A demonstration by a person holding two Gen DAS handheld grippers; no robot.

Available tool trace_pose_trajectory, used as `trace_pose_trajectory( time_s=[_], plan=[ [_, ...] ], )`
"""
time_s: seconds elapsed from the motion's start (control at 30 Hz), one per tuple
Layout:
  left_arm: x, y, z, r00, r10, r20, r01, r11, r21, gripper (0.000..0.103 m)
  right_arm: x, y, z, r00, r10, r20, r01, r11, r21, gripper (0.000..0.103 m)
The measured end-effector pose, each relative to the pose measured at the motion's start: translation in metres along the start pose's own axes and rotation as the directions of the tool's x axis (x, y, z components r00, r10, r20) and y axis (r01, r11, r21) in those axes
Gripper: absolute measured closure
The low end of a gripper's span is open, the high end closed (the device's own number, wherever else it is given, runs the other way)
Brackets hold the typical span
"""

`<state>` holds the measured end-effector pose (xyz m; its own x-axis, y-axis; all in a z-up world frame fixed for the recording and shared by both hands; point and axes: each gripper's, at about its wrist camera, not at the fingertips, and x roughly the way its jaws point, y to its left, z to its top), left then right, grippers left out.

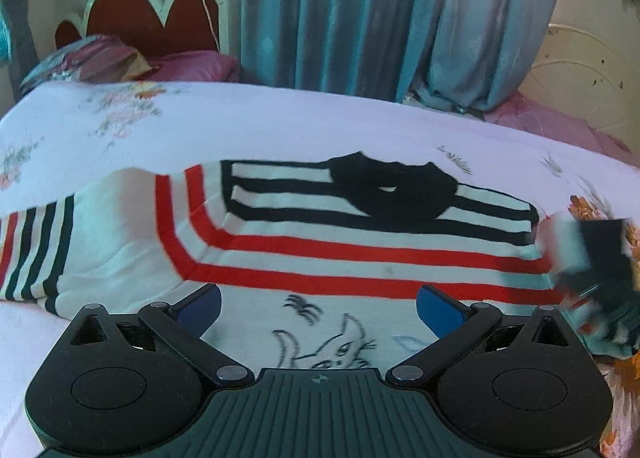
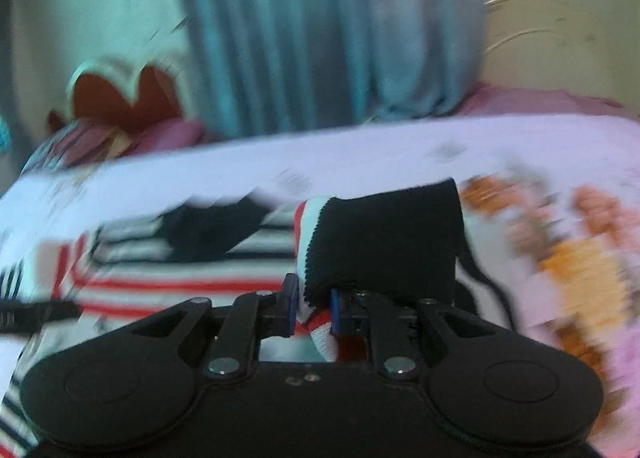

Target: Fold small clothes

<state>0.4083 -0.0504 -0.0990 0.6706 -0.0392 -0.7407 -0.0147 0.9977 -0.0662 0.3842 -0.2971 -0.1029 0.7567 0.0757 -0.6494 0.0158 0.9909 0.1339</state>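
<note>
Sweater (image 1: 320,242) lies on bed (image 1: 280,122); right claw (image 2: 314,308) pinches its sleeve cuff (image 2: 384,234) (black), left claw (image 1: 318,304) gapes empty.

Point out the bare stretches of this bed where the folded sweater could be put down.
Free: the white floral bedsheet beyond the striped knit sweater, up to the blue curtains and the pink pillows. Crowded: the near middle, where the sweater lies spread, and its right end, where the right gripper pinches the black-cuffed sleeve. The left gripper hangs open.
</note>
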Motion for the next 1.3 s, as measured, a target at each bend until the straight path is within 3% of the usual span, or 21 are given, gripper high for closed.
trace_pose_trajectory(
  time_s=[0.07, 0.17, 0.3, 0.33, 0.4, 0.53, 0.57, 0.6, 0.67, 0.7, 0.77, 0.8, 0.87, 0.93, 1.13, 1.23, 1.27, 1.3],
  plan=[
    [0.002, 0.01, -0.002, 1.0, -0.023, -0.014, 0.023, 1.0, -0.012, 0.0, 0.017, 0.024, -0.012, 0.998, 0.036, -0.058, -0.038, 0.999, -0.033, 0.08],
    [0.007, 0.016, -0.004, 0.996, -0.077, -0.045, 0.076, 0.997, -0.015, 0.0, 0.029, 0.048, -0.024, 0.992, 0.055, -0.111, -0.063, 0.995, -0.077, 0.06],
    [0.019, 0.009, -0.011, 0.98, -0.169, -0.109, 0.167, 0.986, -0.029, 0.0, 0.014, 0.052, -0.028, 0.994, 0.056, -0.099, -0.064, 0.994, -0.085, 0.058],
    [0.025, 0.006, -0.013, 0.97, -0.204, -0.133, 0.2, 0.979, -0.042, 0.0, 0.007, 0.047, -0.028, 0.996, 0.034, -0.086, -0.041, 0.996, -0.08, 0.057],
    [0.036, -0.002, -0.018, 0.953, -0.255, -0.165, 0.247, 0.966, -0.071, 0.001, -0.01, 0.035, -0.035, 0.998, -0.024, -0.052, 0.02, 0.997, -0.072, 0.046],
    [0.046, -0.022, -0.024, 0.927, -0.334, -0.17, 0.32, 0.942, -0.104, 0.001, -0.036, -0.001, -0.047, 0.99, -0.139, -0.027, 0.138, 0.99, -0.032, 0.044],
    [0.047, -0.026, -0.025, 0.922, -0.349, -0.165, 0.335, 0.936, -0.111, 0.005, -0.041, -0.009, -0.049, 0.986, -0.165, -0.026, 0.165, 0.986, -0.023, 0.044],
    [0.05, -0.03, -0.026, 0.916, -0.367, -0.161, 0.352, 0.929, -0.114, 0.024, -0.042, -0.015, -0.053, 0.982, -0.188, -0.026, 0.188, 0.982, -0.013, 0.044],
    [0.057, -0.037, -0.028, 0.894, -0.408, -0.184, 0.391, 0.912, -0.125, 0.048, -0.043, -0.029, -0.06, 0.973, -0.228, -0.042, 0.228, 0.974, 0.009, 0.044],
    [0.063, -0.039, -0.031, 0.889, -0.413, -0.197, 0.392, 0.91, -0.137, 0.055, -0.041, -0.037, -0.063, 0.969, -0.242, -0.056, 0.243, 0.969, 0.029, 0.044],
    [0.065, -0.041, -0.033, 0.894, -0.41, -0.182, 0.393, 0.911, -0.126, 0.066, -0.04, -0.048, -0.067, 0.965, -0.252, -0.07, 0.257, 0.964, 0.066, 0.044],
    [0.065, -0.042, -0.034, 0.894, -0.412, -0.174, 0.396, 0.91, -0.121, 0.082, -0.039, -0.054, -0.068, 0.963, -0.26, -0.072, 0.265, 0.961, 0.076, 0.044],
    [0.066, -0.042, -0.035, 0.885, -0.435, -0.164, 0.421, 0.9, -0.115, 0.095, -0.032, -0.057, -0.068, 0.96, -0.271, -0.074, 0.276, 0.958, 0.076, 0.043],
    [0.061, -0.042, -0.032, 0.897, -0.425, -0.122, 0.416, 0.904, -0.096, 0.096, -0.025, -0.059, -0.068, 0.958, -0.275, -0.083, 0.281, 0.957, 0.074, 0.043],
    [0.026, -0.027, 0.004, 0.901, -0.43, 0.051, 0.433, 0.898, -0.074, 0.097, -0.012, -0.066, -0.065, 0.964, -0.246, -0.099, 0.258, 0.957, 0.13, 0.044],
    [0.018, -0.002, 0.019, 0.917, -0.382, 0.112, 0.392, 0.916, -0.088, 0.097, -0.003, -0.057, -0.061, 0.969, -0.225, -0.097, 0.235, 0.966, 0.106, 0.064],
    [0.018, 0.006, 0.021, 0.925, -0.36, 0.121, 0.371, 0.924, -0.092, 0.097, 0.0, -0.054, -0.059, 0.97, -0.221, -0.1, 0.231, 0.968, 0.097, 0.076],
    [0.019, 0.015, 0.021, 0.934, -0.335, 0.121, 0.348, 0.932, -0.099, 0.097, 0.003, -0.052, -0.058, 0.97, -0.217, -0.105, 0.227, 0.97, 0.091, 0.079]
  ],
)
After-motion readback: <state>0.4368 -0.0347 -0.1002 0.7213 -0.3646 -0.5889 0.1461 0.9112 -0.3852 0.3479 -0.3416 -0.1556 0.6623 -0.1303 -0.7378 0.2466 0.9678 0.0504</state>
